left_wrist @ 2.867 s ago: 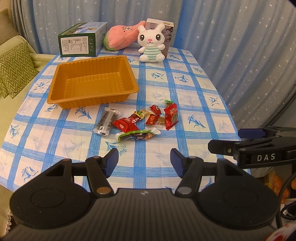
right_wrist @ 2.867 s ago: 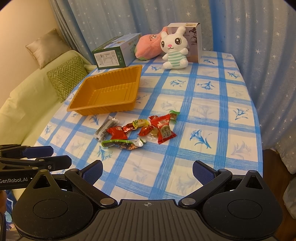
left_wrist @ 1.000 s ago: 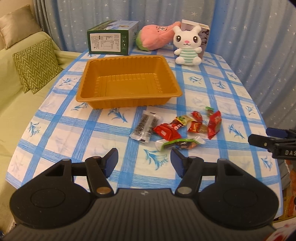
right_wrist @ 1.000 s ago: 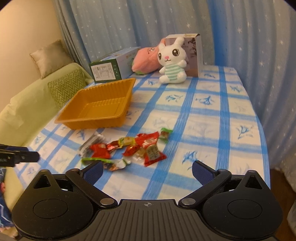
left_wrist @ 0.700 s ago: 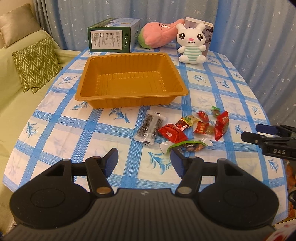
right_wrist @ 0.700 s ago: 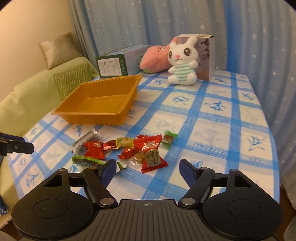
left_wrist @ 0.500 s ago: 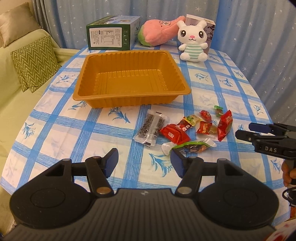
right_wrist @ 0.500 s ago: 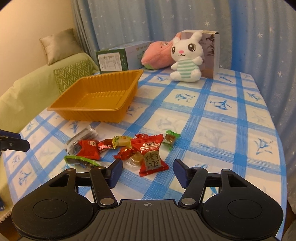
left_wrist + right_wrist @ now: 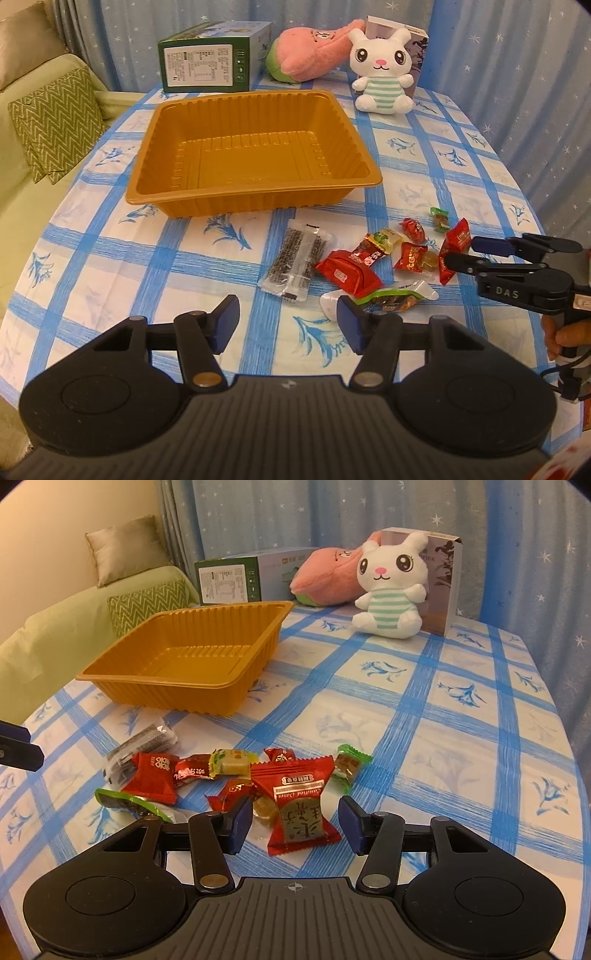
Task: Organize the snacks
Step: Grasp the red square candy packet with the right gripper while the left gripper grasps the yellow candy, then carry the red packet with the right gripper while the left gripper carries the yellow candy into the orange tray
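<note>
Your right gripper [image 9: 295, 821] is spread apart and low over the bench [image 9: 424, 716], its blue pads on either side of the red date-candy packet [image 9: 300, 805], not touching it. Just left of that packet lie a small amber sweet [image 9: 265, 808] and a red wrapped candy [image 9: 231, 794]; beyond them are a yellow-green wrapped candy [image 9: 232, 762], a red pouch [image 9: 153, 777] and, to the right, a green wrapped candy [image 9: 347, 766].

Your left gripper [image 9: 286, 325] is also wide apart and holds nothing. It hovers over the near edge of the bench, with its right pad just in front of the green-edged snack packet [image 9: 391, 297]. Ahead of it lies the clear packet of dark sesame bars [image 9: 297, 264], beside the red pouch [image 9: 347, 273].

The snacks all lie loose on the blue-checked cloth, near the orange plastic tray [image 9: 255, 155] and outside it; the tray sits farther back.

Behind the tray stand a green carton [image 9: 214, 61], a pink plush [image 9: 308, 59] and a white rabbit plush [image 9: 382, 72], which leans against a small box [image 9: 441, 579].
</note>
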